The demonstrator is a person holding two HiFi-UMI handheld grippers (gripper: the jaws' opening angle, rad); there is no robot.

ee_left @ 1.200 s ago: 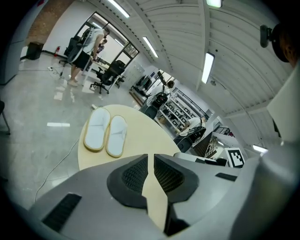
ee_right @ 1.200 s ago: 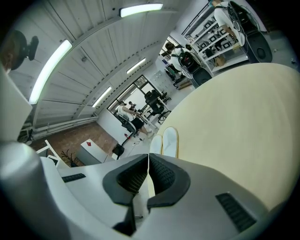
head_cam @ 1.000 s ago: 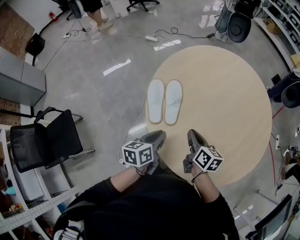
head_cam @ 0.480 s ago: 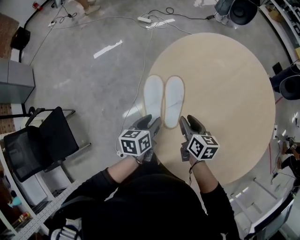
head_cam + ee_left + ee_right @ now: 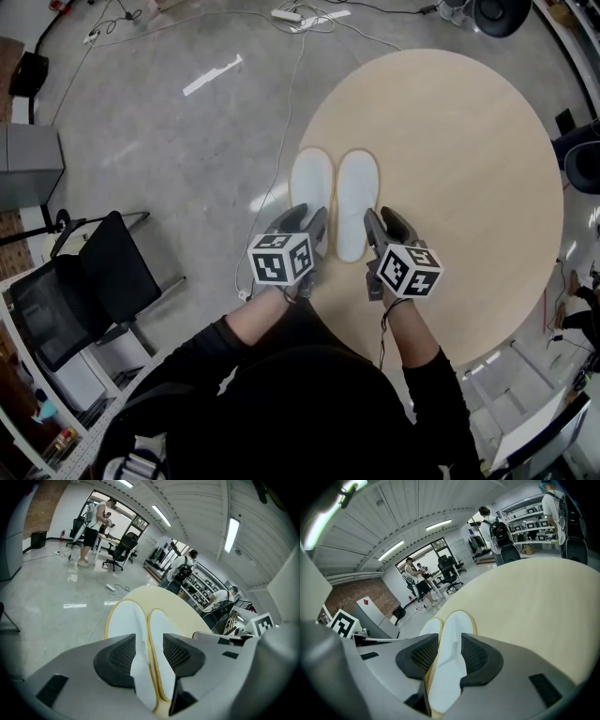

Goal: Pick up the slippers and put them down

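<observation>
Two white slippers with yellowish rims lie side by side on a round beige surface [image 5: 469, 159]: the left slipper [image 5: 311, 187] and the right slipper [image 5: 357, 202]. My left gripper [image 5: 306, 223] hovers at the left slipper's heel. Its jaws have just been opening and stand open, with the inner edge of that slipper [image 5: 124, 620] showing between them, untouched by the pads. My right gripper [image 5: 383, 225] is at the right slipper's heel. Its jaws have also just been opening, and that slipper [image 5: 457, 625] lies in the gap, not pressed.
A black office chair [image 5: 84, 281] stands on the grey floor at the left, with a shelf below it. A cable [image 5: 281, 131] runs from a power strip [image 5: 286, 14] along the surface's left edge. People stand far off [image 5: 91, 522].
Both grippers have moved forward and down to the slippers' heels. Their jaws, shut a second ago, have spread apart.
</observation>
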